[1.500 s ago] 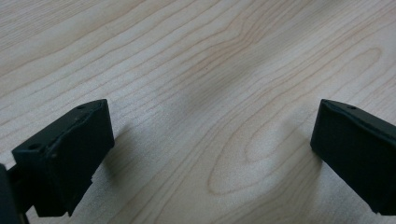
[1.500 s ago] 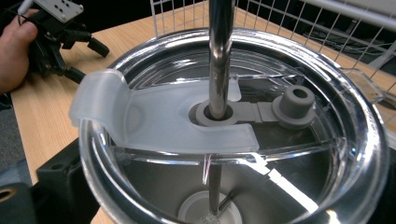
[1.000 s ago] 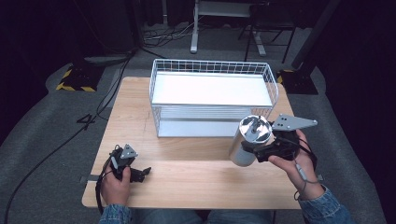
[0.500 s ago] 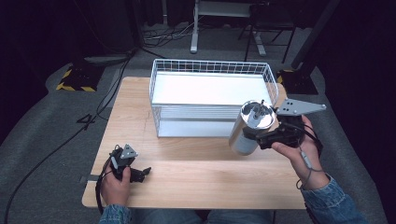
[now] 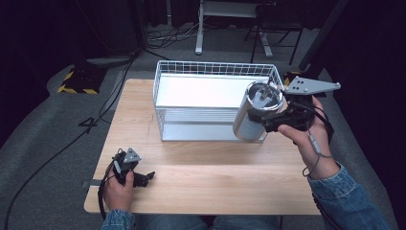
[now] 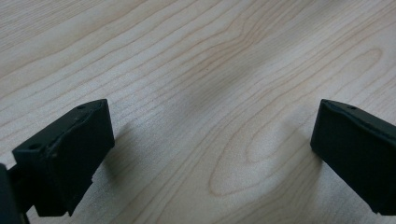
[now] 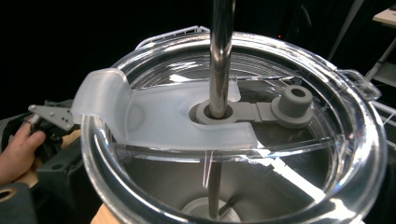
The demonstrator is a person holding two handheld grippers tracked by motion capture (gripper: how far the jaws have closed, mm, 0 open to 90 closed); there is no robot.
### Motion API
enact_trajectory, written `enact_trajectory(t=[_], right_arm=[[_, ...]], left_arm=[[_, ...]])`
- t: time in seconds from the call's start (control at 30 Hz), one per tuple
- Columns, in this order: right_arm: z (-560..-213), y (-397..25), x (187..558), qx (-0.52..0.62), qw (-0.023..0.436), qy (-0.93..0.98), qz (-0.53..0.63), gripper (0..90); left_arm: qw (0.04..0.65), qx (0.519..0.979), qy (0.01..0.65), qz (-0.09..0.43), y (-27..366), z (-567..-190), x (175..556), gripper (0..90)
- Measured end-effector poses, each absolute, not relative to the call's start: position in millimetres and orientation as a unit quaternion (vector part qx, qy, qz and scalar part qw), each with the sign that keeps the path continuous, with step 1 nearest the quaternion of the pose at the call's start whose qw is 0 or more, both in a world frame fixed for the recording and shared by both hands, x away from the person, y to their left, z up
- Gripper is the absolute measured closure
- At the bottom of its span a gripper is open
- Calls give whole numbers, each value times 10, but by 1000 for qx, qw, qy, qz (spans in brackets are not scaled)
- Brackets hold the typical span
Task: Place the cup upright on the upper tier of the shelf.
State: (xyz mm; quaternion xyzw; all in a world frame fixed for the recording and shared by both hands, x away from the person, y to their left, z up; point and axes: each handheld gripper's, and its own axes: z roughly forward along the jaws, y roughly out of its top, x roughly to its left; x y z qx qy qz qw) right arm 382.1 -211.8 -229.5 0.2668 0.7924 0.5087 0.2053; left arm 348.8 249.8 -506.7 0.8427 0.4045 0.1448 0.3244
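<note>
Left gripper (image 5: 143, 178): held in the person's left hand (image 5: 117, 189) and rested low at the near left corner of the table (image 5: 201, 191); jaws are spread wide, with bare wood grain seen between them in the left gripper view; nothing is gripped.
Table: light wood top, set on a grey floor (image 5: 43, 143); a black cable (image 5: 52, 158) is trailed across the floor at the left.
Wire basket (image 5: 165, 91): white, rectangular, placed at the far middle of the table; a pale flat bottom is seen inside.
Steel tumbler (image 5: 253, 115): lifted off the table and tilted, its top turned toward the person; it is held over the basket's front right corner. A clear lid (image 7: 355, 140) with a frosted tab (image 7: 154, 116) and a metal straw (image 7: 220, 56) through the centre hole is seen in the right gripper view.
Right gripper (image 5: 268, 117): held in the right hand (image 5: 306, 139); jaws are clamped on the steel tumbler near its rim; the grey plate (image 5: 311, 86) is carried on top.
</note>
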Motion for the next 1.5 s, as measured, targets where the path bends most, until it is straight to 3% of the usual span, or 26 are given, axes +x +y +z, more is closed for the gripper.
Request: enact_trajectory(t=[0.8, 1.5], right_arm=[[-1838, -1786, 4479, 284, 233, 770, 522, 38], [-1949, -1379, 5035, 308, 235, 764, 516, 38]], left_arm=[[324, 844, 401, 146, 2501, -5065, 3492, 0], [324, 844, 403, 145, 2500, -5064, 3495, 0]])
